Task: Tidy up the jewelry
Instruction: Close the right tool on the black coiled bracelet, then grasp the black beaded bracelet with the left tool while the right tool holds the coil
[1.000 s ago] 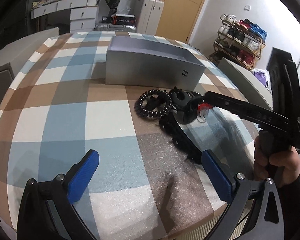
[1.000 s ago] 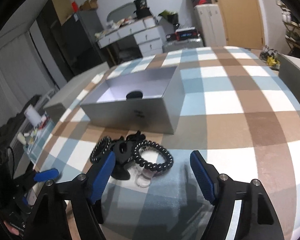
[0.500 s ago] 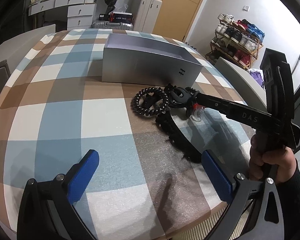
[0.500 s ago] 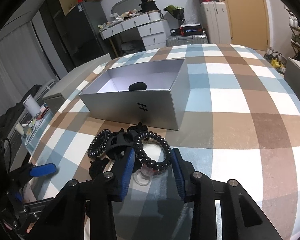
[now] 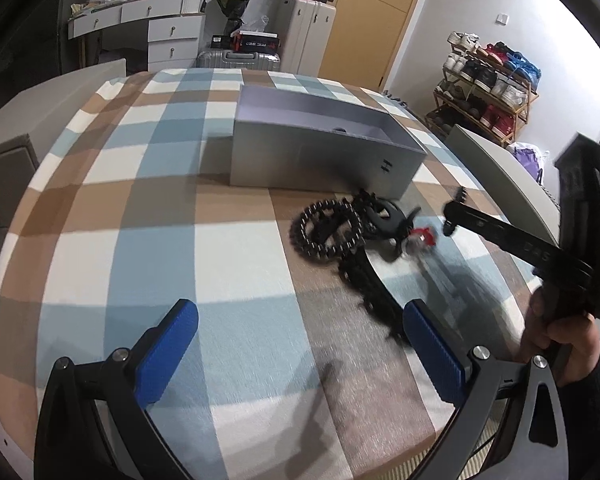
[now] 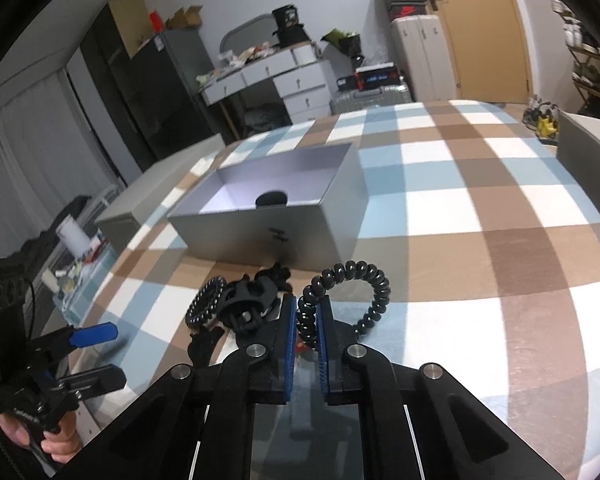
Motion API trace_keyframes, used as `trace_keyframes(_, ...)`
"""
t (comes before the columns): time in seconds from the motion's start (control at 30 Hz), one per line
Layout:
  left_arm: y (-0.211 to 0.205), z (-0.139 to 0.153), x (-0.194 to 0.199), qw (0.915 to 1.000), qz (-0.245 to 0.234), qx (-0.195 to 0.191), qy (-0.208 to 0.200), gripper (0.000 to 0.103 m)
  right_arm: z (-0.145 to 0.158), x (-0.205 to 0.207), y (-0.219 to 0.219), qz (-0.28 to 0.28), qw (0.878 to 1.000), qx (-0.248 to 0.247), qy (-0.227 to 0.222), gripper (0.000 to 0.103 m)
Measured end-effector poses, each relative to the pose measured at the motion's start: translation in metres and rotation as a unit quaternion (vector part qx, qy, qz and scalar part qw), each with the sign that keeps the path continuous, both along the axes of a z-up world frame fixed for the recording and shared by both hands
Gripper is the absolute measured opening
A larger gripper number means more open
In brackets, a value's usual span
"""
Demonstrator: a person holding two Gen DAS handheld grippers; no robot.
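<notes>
Right gripper (image 6: 306, 320): black jointed arms with ribbed blue pads, clenched on a glossy black spiral coil bracelet (image 6: 352, 292). One side of the coil is pinched between the pads; the rest arcs free toward 1 o'clock of the fingertips, tilted up off the checked tablecloth (image 6: 480, 200), a matte weave of blue, brown and cream squares.

Left gripper (image 5: 300, 344): released, its blue pads standing well apart over bare cloth, nothing between them.

The remaining jewelry lies in a pile at 10 o'clock of the right fingertips: a beaded black ring (image 6: 204, 306), a black plastic claw clip (image 6: 248, 304), and dark items too tangled to tell apart. In the left wrist view a small clear piece with a red part (image 5: 420, 238) sits at the pile's 3 o'clock edge.

A rectangular grey box (image 6: 300, 232) with smooth satin walls stands open at 12 o'clock of the pile, just beyond it; a dark oval object (image 6: 271, 199) rests on its pale floor.
</notes>
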State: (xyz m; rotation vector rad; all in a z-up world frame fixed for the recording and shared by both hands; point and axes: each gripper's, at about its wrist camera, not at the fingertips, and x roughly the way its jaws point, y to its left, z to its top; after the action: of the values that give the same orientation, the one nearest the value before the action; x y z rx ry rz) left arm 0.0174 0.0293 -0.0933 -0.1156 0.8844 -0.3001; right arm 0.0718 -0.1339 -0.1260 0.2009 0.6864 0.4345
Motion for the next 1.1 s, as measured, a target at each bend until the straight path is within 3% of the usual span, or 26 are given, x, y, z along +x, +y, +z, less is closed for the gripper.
trace_keyframes(0.13,0.000,0.002,0.017,0.9996,-0.017,-0.016,0.014,0.100,0.004,-0.005,-0.006,-0.002,1.000,0.009,-0.008,0.009)
trace_keyframes(0.43,-0.023,-0.006,0.048,0.9966,-0.079,0.010,0.025,0.100,0.004,-0.021,-0.007,0.008,0.999,0.022,-0.022,0.009)
trace_keyframes(0.73,-0.034,-0.009,0.063,0.9903,-0.134,0.010,0.037,0.100,-0.002,-0.017,-0.013,0.007,0.999,0.035,-0.015,0.009)
trace_keyframes(0.87,-0.034,-0.011,0.067,0.9871,-0.151,-0.017,0.051,0.095,-0.007,-0.012,-0.018,0.004,0.999,0.043,-0.003,0.009)
trace_keyframes(0.97,-0.035,-0.014,0.070,0.9843,-0.168,-0.008,0.054,0.083,-0.008,-0.012,-0.021,0.001,0.999,0.050,0.002,0.009)
trace_keyframes(1.1,-0.032,-0.013,0.071,0.9814,-0.185,-0.011,0.051,0.078,-0.008,-0.012,-0.019,0.003,0.999,0.045,0.003,0.009)
